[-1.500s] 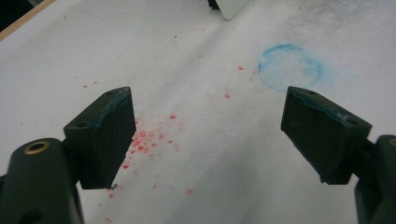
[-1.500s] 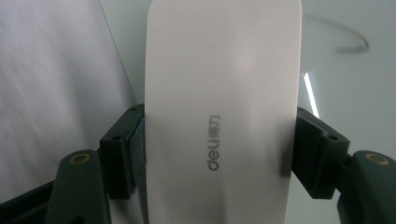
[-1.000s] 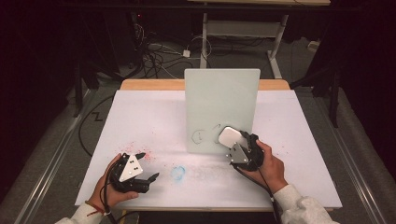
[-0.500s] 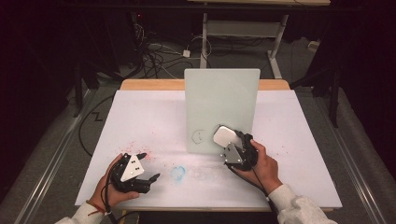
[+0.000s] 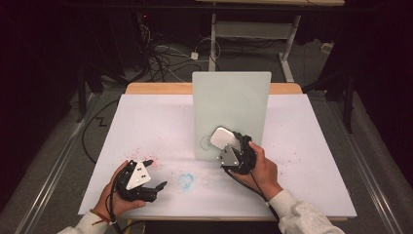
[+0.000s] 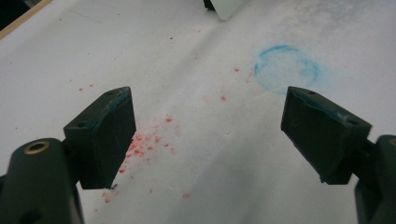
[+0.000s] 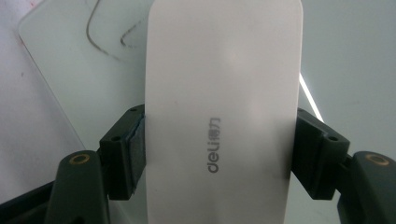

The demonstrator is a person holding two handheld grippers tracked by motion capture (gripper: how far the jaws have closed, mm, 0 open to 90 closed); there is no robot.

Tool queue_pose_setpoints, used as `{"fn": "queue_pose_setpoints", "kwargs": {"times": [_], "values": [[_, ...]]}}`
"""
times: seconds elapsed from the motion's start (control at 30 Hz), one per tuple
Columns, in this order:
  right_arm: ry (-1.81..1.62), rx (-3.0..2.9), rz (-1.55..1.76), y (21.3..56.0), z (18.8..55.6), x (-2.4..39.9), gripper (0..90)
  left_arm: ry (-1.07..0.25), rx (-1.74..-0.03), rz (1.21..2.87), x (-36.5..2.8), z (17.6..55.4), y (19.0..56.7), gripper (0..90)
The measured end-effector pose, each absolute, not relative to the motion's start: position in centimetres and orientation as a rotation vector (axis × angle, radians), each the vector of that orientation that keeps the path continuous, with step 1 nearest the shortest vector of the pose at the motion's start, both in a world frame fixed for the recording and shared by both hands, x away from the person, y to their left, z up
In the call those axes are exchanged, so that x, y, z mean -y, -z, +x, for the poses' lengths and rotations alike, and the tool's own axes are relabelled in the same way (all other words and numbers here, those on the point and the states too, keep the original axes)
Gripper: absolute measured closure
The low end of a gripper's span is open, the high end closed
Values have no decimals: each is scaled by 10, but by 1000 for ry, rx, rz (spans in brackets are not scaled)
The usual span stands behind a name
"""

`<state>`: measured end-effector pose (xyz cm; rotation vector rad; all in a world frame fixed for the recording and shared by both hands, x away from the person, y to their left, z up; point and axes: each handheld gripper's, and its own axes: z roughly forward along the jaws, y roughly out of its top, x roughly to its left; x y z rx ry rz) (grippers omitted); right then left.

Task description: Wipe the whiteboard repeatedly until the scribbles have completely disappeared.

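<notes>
right gripper (image 5: 225, 146) shifted left along board (image 5: 229, 102), clamped on white rounded eraser (image 7: 223, 107); left gripper (image 6: 205, 135) wide open, empty.

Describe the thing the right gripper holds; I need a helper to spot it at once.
On the white-covered table stands an upright pale green board. At its lower edge the right gripper clamps a flat white rounded-rectangle eraser. Alone here, it bears grey "deli" lettering.

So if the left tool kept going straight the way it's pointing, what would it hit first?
Probably the white table cover: the open left tool tilts down at it, toward the red specks. The blue chalk ring lies farther on, off to one side. Depth is hard to judge.
</notes>
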<state>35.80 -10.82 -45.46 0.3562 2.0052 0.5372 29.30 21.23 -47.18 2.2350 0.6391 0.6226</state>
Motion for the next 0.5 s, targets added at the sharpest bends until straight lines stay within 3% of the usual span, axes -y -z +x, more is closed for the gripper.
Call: {"fn": "queue_pose_setpoints", "kwargs": {"times": [0.5], "values": [[-465, -2057, 243, 473, 351, 78, 298, -623, -633, 2241, -214, 292, 472, 174]]}}
